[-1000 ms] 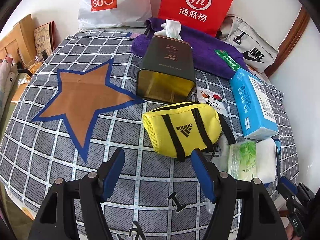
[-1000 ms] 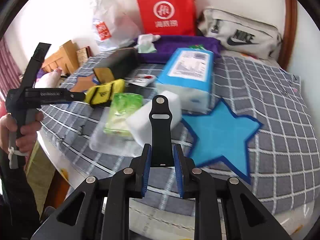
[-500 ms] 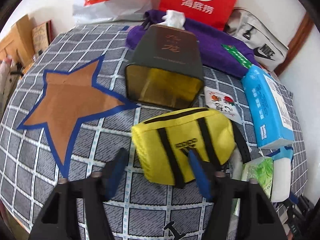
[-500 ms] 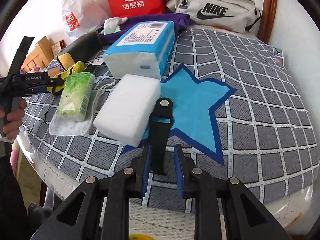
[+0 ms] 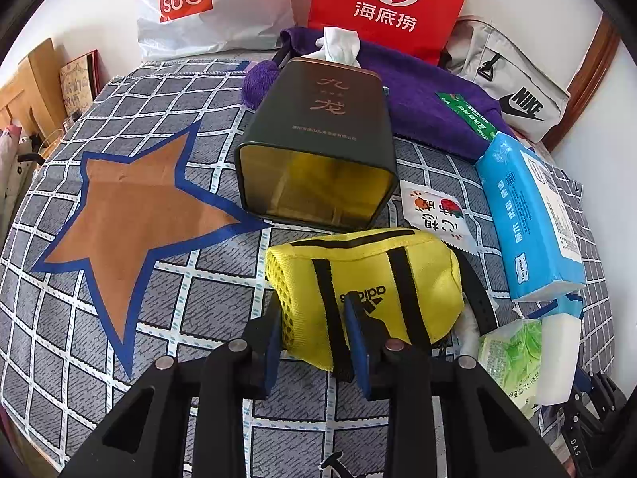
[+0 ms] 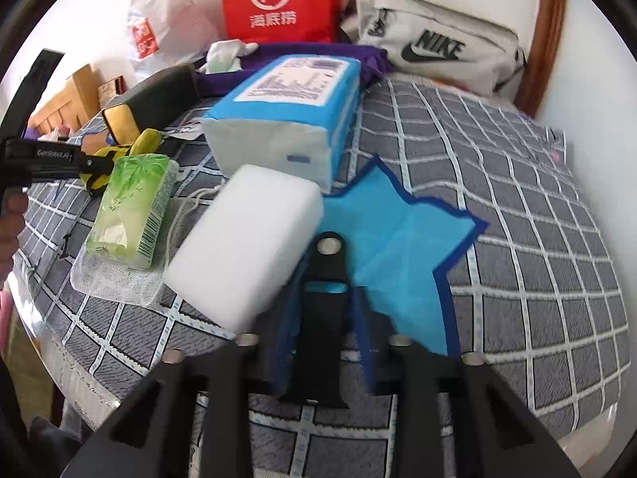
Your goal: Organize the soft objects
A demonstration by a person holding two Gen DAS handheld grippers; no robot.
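Left gripper (image 5: pixel 314 342) jaws had just been closing and were clamped on the near left corner of the yellow adidas pouch (image 5: pixel 370 283), pads pressing into the mesh end and front face. Right gripper (image 6: pixel 322 342) was clamped on a black strap (image 6: pixel 324 318), its far tip over the blue star patch (image 6: pixel 398 247).

Relative to the pouch, near to far:
- green tissue pack (image 5: pixel 513 354) and white sponge block (image 5: pixel 557 354) sat near right
- small printed sachet (image 5: pixel 438 211) just beyond, right
- blue tissue pack (image 5: pixel 529 215) further right
- dark tin box (image 5: pixel 318 159) lay on its side right behind, open end facing the pouch
- purple towel (image 5: pixel 430 107) behind the tin
- red bag (image 5: pixel 390 0) and grey Nike bag (image 5: pixel 513 91) farthest, at the wall
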